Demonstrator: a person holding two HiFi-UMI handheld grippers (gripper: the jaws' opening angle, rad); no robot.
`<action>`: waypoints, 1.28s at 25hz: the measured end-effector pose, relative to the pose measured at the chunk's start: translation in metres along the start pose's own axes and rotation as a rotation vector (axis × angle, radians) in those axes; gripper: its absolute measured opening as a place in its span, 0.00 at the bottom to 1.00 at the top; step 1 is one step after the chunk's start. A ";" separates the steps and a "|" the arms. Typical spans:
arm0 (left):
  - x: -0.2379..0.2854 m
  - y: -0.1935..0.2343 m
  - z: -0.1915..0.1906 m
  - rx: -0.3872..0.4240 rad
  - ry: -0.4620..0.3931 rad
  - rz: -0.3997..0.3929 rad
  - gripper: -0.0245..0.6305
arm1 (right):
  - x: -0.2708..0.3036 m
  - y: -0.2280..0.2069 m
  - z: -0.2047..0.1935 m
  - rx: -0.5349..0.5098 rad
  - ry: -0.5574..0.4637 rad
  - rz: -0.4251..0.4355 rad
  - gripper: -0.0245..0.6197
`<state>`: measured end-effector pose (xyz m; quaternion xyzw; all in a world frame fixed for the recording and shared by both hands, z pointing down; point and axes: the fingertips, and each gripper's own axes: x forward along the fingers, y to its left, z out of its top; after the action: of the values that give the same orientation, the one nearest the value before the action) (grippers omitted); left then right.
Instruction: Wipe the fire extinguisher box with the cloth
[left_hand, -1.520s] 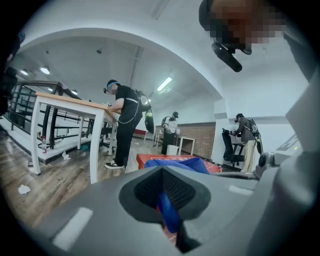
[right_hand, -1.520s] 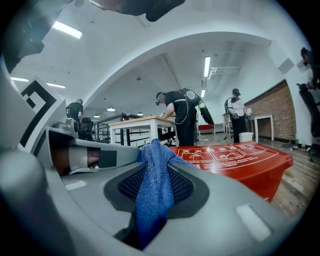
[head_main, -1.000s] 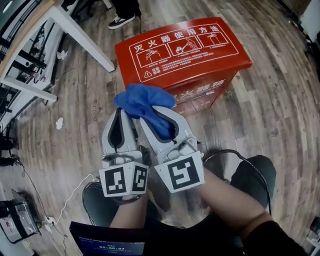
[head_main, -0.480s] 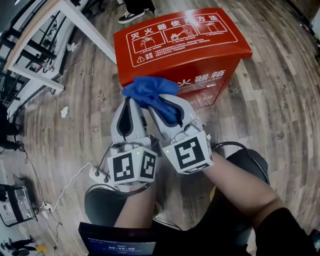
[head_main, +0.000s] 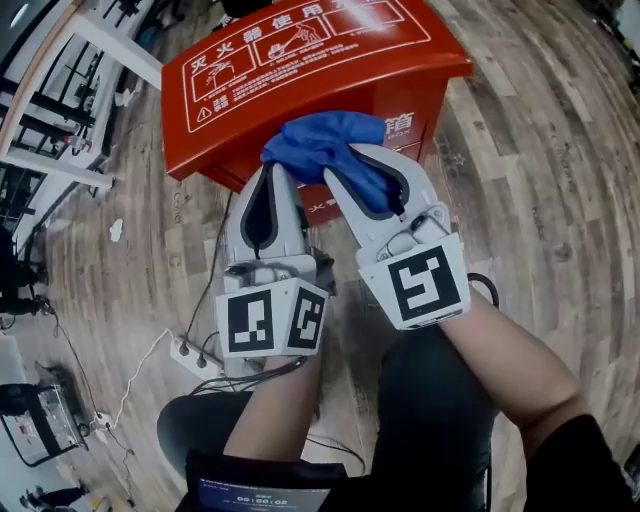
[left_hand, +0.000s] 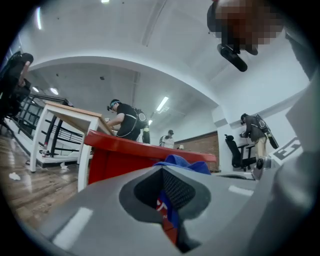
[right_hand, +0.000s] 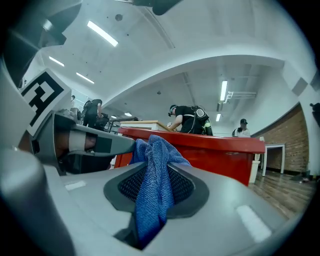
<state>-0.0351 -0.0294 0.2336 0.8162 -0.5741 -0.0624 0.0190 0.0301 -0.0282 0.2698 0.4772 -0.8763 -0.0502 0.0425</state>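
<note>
**Blue cloth clamped at the red box's near edge**

The right hand-held gripper (head_main: 348, 168) is closed on a bunched blue cloth (head_main: 322, 140), and the fabric hangs down between its jaws. Just beside it, the left hand-held gripper (head_main: 271, 178) has its jaws drawn to a narrow slit, and its tips meet the cloth's edge. The cloth sits over the near lid edge of the red fire extinguisher box (head_main: 300, 80); whether it touches the box cannot be told. The lid carries white Chinese print, with "使用" readable at the top, above three drawn instruction panels. The box stands on a wooden plank floor (head_main: 540, 150), where a power strip (head_main: 186, 352) also lies. Behind the box, a person (right_hand: 187, 120) bends at a tabletop (left_hand: 65, 107) under strip ceiling lights.
</note>
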 end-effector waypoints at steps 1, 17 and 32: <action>0.007 -0.012 -0.002 0.005 -0.004 -0.033 0.04 | -0.006 -0.011 -0.003 0.008 -0.005 -0.023 0.22; 0.056 -0.121 -0.060 -0.028 0.062 -0.276 0.04 | -0.077 -0.124 -0.060 0.031 0.080 -0.300 0.22; 0.022 -0.007 -0.079 -0.015 0.091 -0.014 0.04 | -0.005 -0.011 -0.071 0.056 0.082 -0.015 0.22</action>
<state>-0.0113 -0.0505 0.3093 0.8220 -0.5664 -0.0295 0.0510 0.0506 -0.0334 0.3390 0.4865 -0.8713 -0.0063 0.0646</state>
